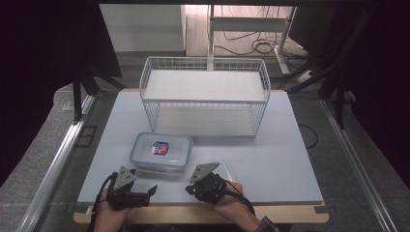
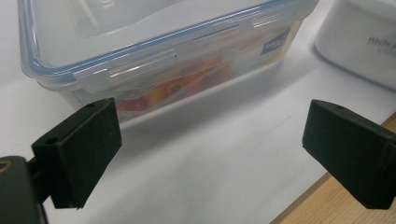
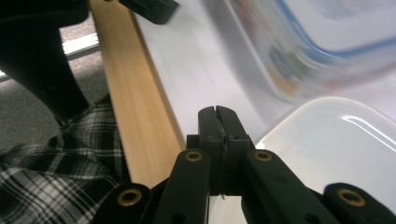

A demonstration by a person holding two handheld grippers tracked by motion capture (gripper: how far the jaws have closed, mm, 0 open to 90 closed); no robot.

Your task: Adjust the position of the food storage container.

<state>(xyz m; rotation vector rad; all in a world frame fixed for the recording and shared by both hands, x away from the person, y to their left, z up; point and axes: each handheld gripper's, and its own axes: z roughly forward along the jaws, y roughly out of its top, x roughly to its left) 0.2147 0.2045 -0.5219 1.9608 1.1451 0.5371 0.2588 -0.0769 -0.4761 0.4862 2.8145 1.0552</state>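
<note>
Clear plastic marks the box (image 1: 162, 154), lid on with a blue seal, sitting near the front of the pale desk (image 1: 270, 145), left of centre, with a white wire rack (image 1: 205, 94) well behind it. From the high view, the left gripper (image 1: 151, 189) lies low at the near edge, just in front of the box's near left corner, jaws apart and pointing right; the right gripper (image 1: 189, 189) sits to its right, over a white dish (image 1: 226, 169) that rests just right of the box, and points left toward the other gripper. Both forearms come in from the near edge, wrists bent inward. In the left gripper view the two black jaws stand wide apart with bare desk between them, the box (image 2: 159, 51) just beyond with its latch flap facing them, colourful contents showing through the wall, and the dish (image 2: 359, 42) at far right. In the right gripper view the jaws are pressed together on nothing, tip low beside the dish (image 3: 336, 149) rim, the box (image 3: 322, 46) blurred beyond, the wooden desk edge (image 3: 135, 116) and a plaid sleeve (image 3: 51, 163) to the left. To handle the box well, I judge the left jaws should advance squarely on the latch, while the right one should open before trying any grasp.
</note>
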